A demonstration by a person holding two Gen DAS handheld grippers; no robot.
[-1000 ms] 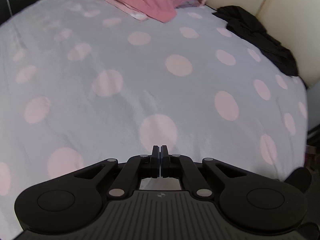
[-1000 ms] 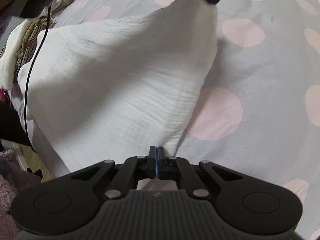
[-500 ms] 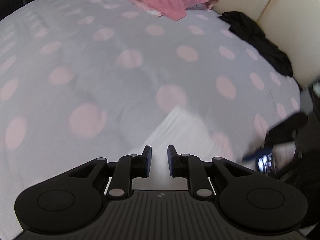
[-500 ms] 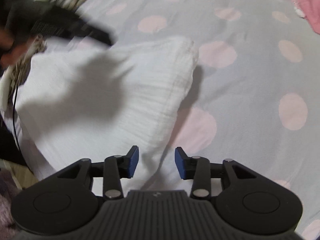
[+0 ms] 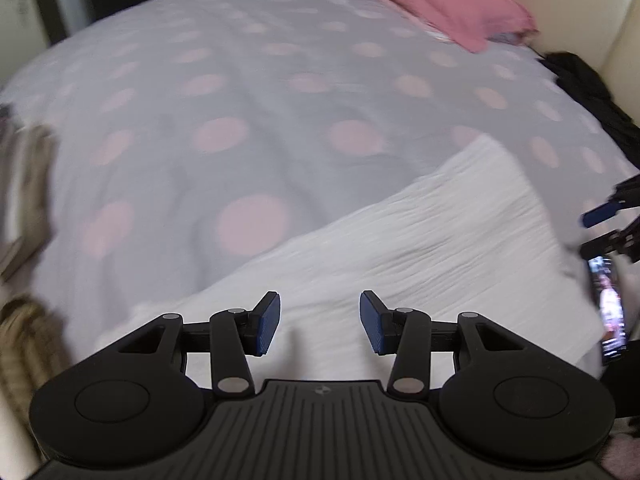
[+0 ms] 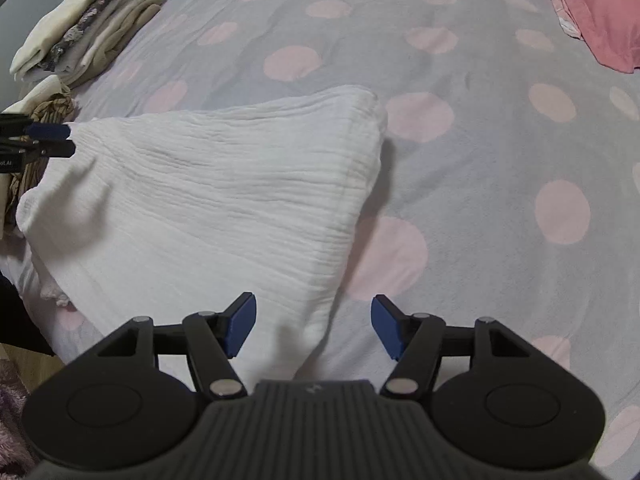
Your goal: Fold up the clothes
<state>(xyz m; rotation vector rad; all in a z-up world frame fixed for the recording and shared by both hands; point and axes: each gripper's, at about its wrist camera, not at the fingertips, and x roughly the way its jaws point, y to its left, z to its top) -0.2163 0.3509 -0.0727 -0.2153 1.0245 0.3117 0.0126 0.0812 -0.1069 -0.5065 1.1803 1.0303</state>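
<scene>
A white crinkled garment (image 6: pixel 208 200) lies folded flat on the grey bed cover with pink dots (image 6: pixel 480 160). It also shows in the left wrist view (image 5: pixel 440 240). My right gripper (image 6: pixel 313 326) is open and empty, just above the garment's near right corner. My left gripper (image 5: pixel 319 322) is open and empty above the garment's near edge. The left gripper's fingertips (image 6: pixel 52 140) show at the garment's left corner in the right wrist view. The right gripper's fingertips (image 5: pixel 604 220) show at the right edge of the left wrist view.
A stack of folded clothes (image 6: pixel 88 28) sits at the bed's far left, with beige garments (image 6: pixel 52 104) beside it. A pink pillow (image 6: pixel 600 12) lies at the head of the bed. A black garment (image 5: pixel 588 92) lies by the cream headboard (image 5: pixel 580 8).
Both grippers were shut on the white garment a second ago, holding it up. They have opened, the garment has dropped flat on the bed, and both have pulled back.
</scene>
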